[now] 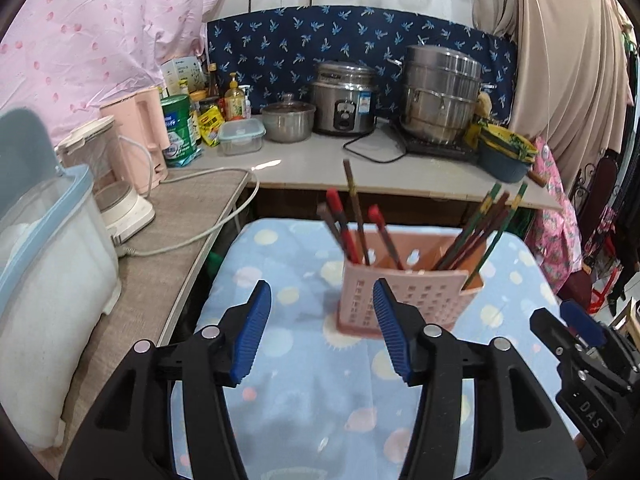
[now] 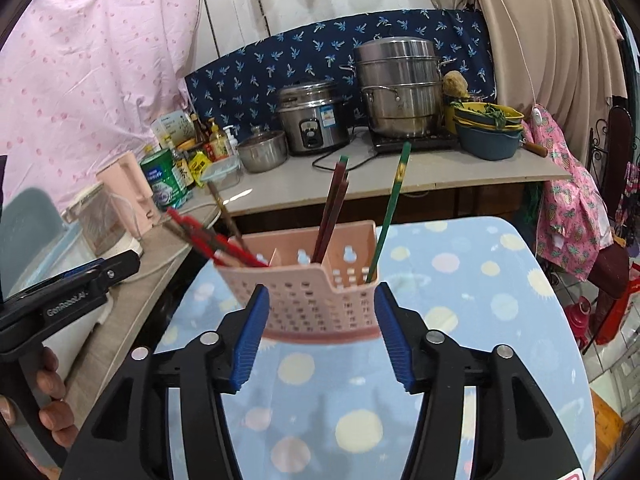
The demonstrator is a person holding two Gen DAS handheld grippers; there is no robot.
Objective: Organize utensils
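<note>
Starting at the right gripper (image 2: 320,328), its blue pads stand well apart with nothing clamped; in the right wrist view the pink holder (image 2: 308,296) sits straight ahead, its front wall framed in the gap, though whether it lies truly between the pads or just beyond their tips cannot be told; no pad presses on it; the left gripper (image 1: 322,332) is likewise parted and empty, and from its own view the holder (image 1: 408,292) lies ahead and off to the right, past its right pad, so the right hand looks the nearer of the two; the holder stands upright on the dotted blue cloth (image 1: 312,392), its long side running across the right gripper's line of sight; the red-tipped chopsticks (image 2: 204,236) lean out of its left compartment towards the left gripper's side, the dark brown ones (image 2: 334,208) rise nearly upright from the middle, and a green one (image 2: 390,216) slants up from the right end; their long axes point upward and fan outward, so any pick would likely need to close across a shaft from the side; beyond, the counter (image 2: 440,172) carries pots and bottles, well apart from the holder.
</note>
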